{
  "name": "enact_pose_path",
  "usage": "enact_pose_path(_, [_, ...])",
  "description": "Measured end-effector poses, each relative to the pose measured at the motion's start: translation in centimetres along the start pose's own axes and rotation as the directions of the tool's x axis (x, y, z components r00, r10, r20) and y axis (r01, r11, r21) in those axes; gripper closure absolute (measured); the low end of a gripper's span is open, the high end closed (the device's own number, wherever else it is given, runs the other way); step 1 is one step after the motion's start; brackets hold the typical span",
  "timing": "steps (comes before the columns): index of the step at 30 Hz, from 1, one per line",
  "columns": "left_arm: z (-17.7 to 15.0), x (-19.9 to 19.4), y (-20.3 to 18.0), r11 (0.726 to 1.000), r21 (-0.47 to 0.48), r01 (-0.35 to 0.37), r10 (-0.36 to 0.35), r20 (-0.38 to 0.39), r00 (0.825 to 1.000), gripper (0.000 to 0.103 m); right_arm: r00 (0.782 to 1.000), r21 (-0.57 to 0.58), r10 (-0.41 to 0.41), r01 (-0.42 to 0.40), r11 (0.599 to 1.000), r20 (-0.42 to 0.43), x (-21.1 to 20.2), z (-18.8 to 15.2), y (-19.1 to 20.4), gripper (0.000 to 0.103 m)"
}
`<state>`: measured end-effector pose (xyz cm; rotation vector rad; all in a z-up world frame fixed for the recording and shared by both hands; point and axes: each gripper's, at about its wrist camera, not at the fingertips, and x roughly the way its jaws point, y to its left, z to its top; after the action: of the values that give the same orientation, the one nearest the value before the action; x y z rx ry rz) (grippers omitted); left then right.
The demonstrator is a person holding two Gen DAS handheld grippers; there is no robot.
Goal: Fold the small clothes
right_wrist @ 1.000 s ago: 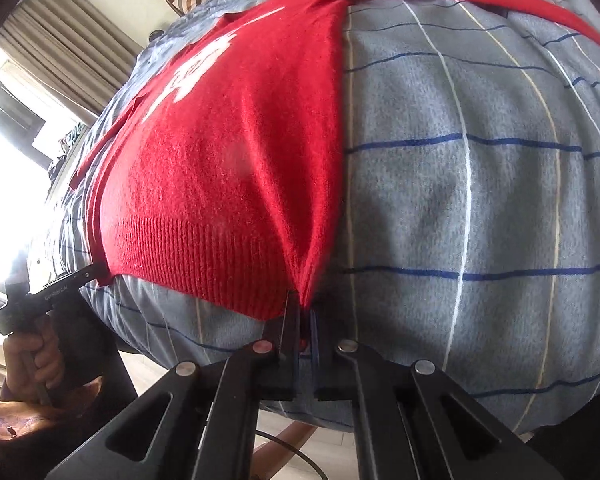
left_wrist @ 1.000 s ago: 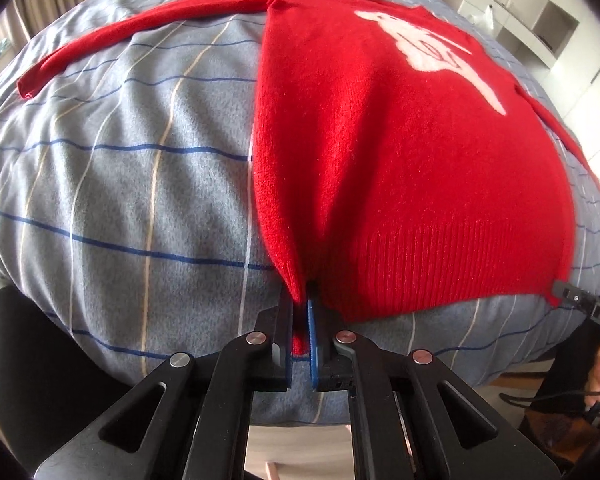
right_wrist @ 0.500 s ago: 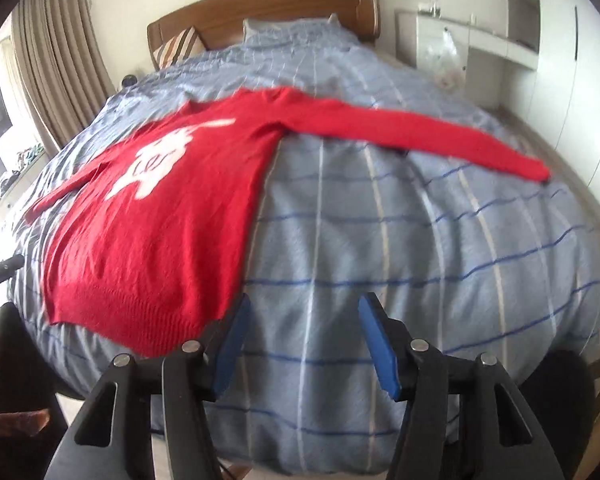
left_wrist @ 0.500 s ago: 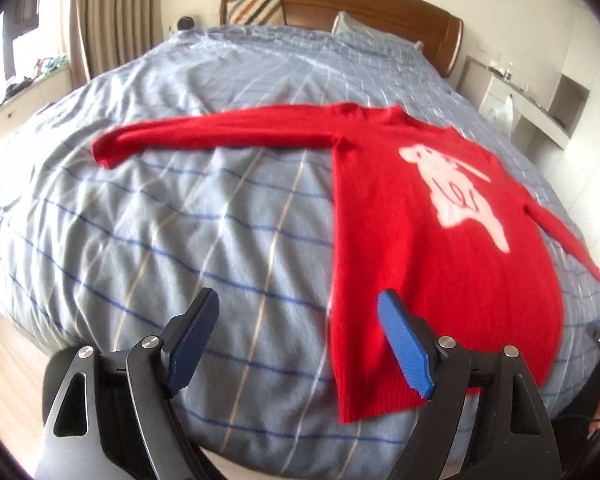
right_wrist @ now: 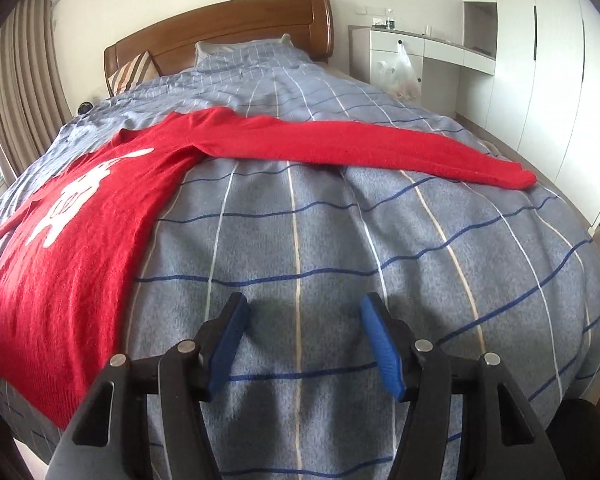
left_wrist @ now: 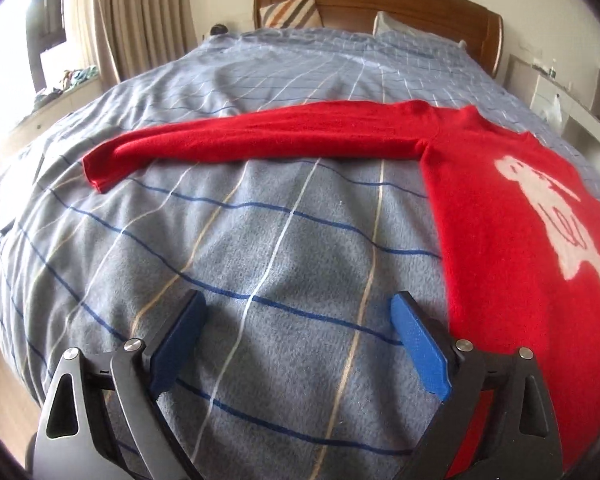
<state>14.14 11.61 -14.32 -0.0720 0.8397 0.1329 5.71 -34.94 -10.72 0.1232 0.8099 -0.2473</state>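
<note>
Checked blue bedding [left_wrist: 260, 240] carries the red sweater [left_wrist: 500, 220], spread flat with sleeves lying crosswise toward both side edges. Near the foot edge, left gripper [left_wrist: 296, 336] and right gripper [right_wrist: 304, 336] are held agape, empty, each nearest its own sleeve.

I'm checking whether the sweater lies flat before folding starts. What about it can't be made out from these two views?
- Left wrist view: the red sweater's hem is hidden behind the open left gripper; its far side is cut by the frame edge.
- Right wrist view: the hem's left corner runs off the frame; the open right gripper hides only blanket.
- The underside shows in neither view.
</note>
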Motion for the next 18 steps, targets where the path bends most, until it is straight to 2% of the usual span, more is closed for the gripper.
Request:
enact_pose_path(4, [-0.2, 0.51, 0.14, 1.0, -0.016, 0.005, -0.005, -0.014, 1.0, 0.001, 1.0, 0.051, 0.021, -0.021, 0.998, -0.002, 0.47, -0.64, -0.53, 0.034])
enact_pose_path(18, [-0.36, 0.89, -0.1, 1.0, -0.015, 0.006, -0.006, -0.02, 1.0, 0.0, 1.0, 0.057, 0.029, -0.03, 0.998, 0.006, 0.6, -0.93, -0.61, 0.032])
